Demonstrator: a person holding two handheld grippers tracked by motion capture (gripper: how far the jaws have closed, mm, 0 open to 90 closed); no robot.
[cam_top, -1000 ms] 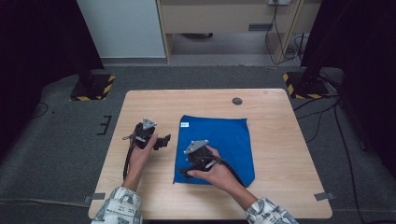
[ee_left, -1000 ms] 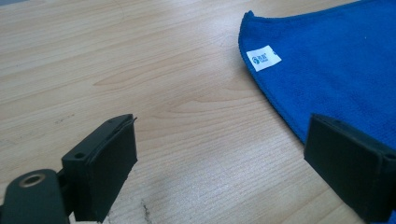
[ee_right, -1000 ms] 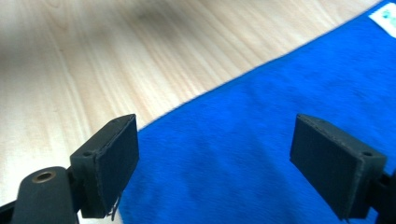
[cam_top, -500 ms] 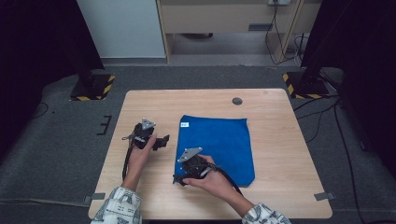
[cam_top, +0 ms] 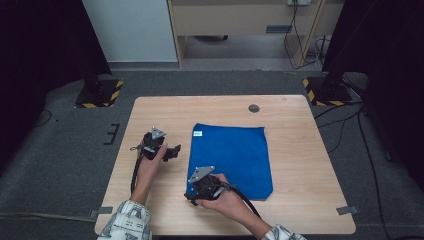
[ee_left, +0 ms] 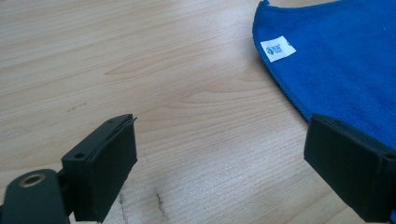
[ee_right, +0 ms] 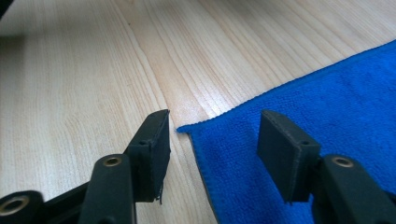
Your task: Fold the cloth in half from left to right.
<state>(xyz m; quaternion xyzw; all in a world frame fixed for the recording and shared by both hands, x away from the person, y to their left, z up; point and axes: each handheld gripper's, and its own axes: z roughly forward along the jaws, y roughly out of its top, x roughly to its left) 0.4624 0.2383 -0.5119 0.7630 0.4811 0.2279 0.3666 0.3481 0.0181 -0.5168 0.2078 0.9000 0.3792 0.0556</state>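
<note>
A blue cloth (cam_top: 232, 155) lies flat on the wooden table (cam_top: 300, 150), with a white label (cam_top: 197, 133) at its far left corner. My right gripper (cam_top: 190, 196) is low at the cloth's near left corner. In the right gripper view that corner (ee_right: 196, 128) lies between the jaws of the right gripper (ee_right: 212, 135), which have just been closing; the pads stand apart from the fabric. My left gripper (cam_top: 175, 150) rests left of the cloth. In the left gripper view it (ee_left: 224, 149) is wide open over bare wood, beside the cloth's edge (ee_left: 336, 60).
A small dark round disc (cam_top: 254, 108) sits near the table's far edge. Black stands with yellow-and-black striped bases (cam_top: 97, 92) (cam_top: 325, 90) are on the floor behind both far corners. Bare wood runs right of the cloth and along the front.
My right gripper has moved left and toward the person, from above the cloth to its near left corner. The left gripper has stayed where it was.
</note>
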